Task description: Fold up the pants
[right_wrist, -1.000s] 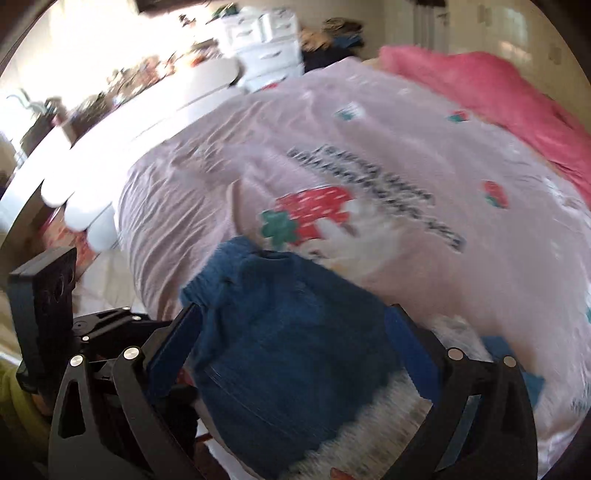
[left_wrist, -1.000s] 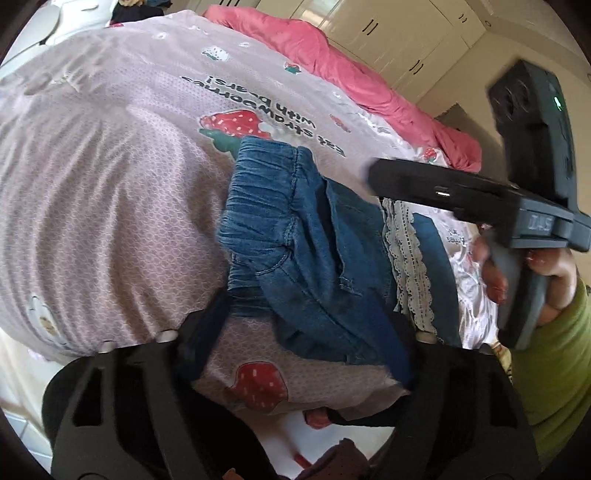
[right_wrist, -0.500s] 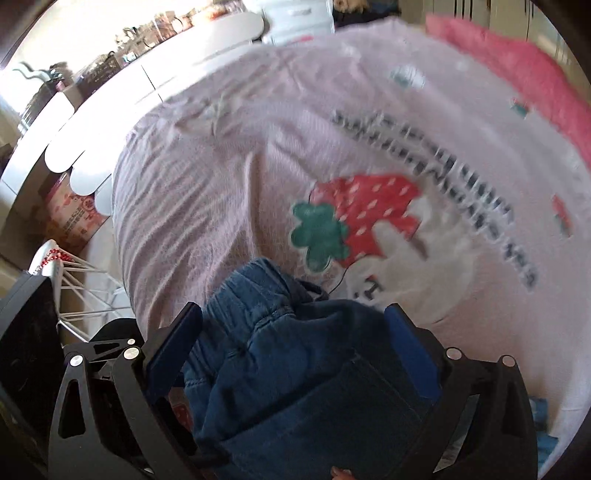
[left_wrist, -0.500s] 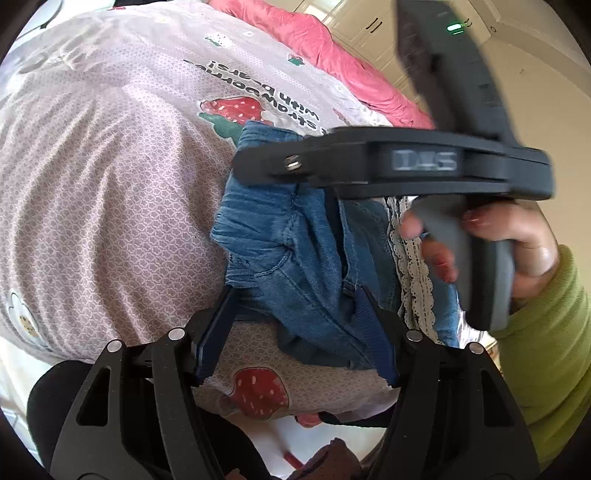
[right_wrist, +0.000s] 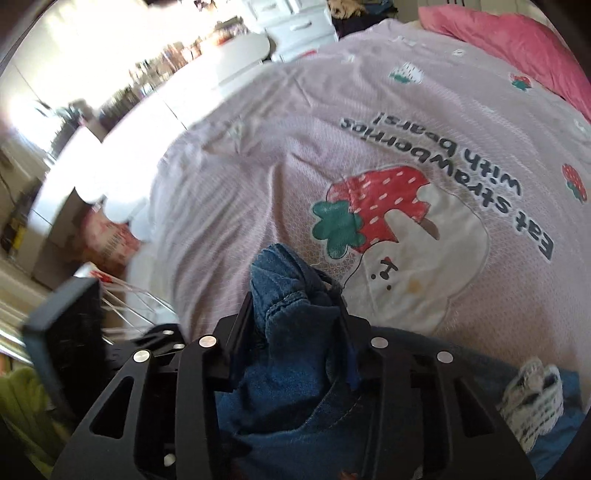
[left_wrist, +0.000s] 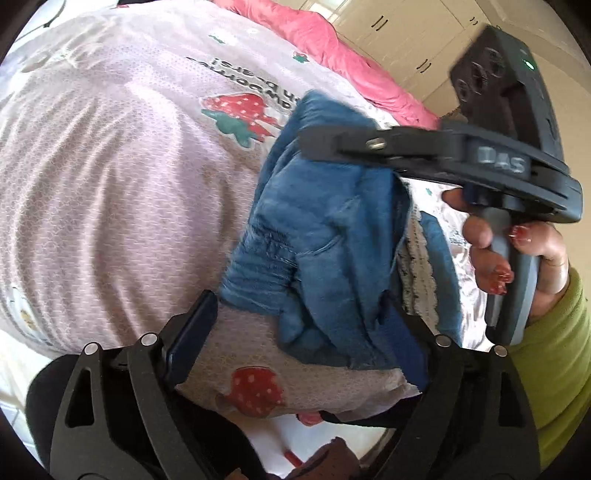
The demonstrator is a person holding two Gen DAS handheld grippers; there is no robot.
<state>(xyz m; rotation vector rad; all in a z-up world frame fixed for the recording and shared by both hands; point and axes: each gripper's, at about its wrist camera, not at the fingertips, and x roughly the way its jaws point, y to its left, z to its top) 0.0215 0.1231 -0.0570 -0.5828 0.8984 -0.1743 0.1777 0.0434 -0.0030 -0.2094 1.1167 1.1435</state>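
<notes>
Blue denim pants [left_wrist: 325, 229] with a white lace hem [left_wrist: 417, 273] lie bunched on the pink strawberry bedspread [left_wrist: 110, 184]. My left gripper [left_wrist: 299, 332] is open, its jaws wide apart on either side of the pants' near edge. My right gripper [right_wrist: 295, 328] is shut on a fold of the pants [right_wrist: 291, 295] at the waistband end and holds it raised above the bed. The right gripper also shows in the left wrist view [left_wrist: 369, 144], clamped on the top of the denim.
A pink blanket [left_wrist: 332, 48] lies at the far side of the bed. Cream cupboards [left_wrist: 406, 37] stand behind it. White drawers [right_wrist: 299, 26] and a white table [right_wrist: 229, 62] stand beyond the bed's edge. The bed's near edge drops off below my left gripper.
My right gripper has closed on the waistband end of the pants and lifted it. The denim now stands bunched up. My left gripper has stayed open at the near edge.
</notes>
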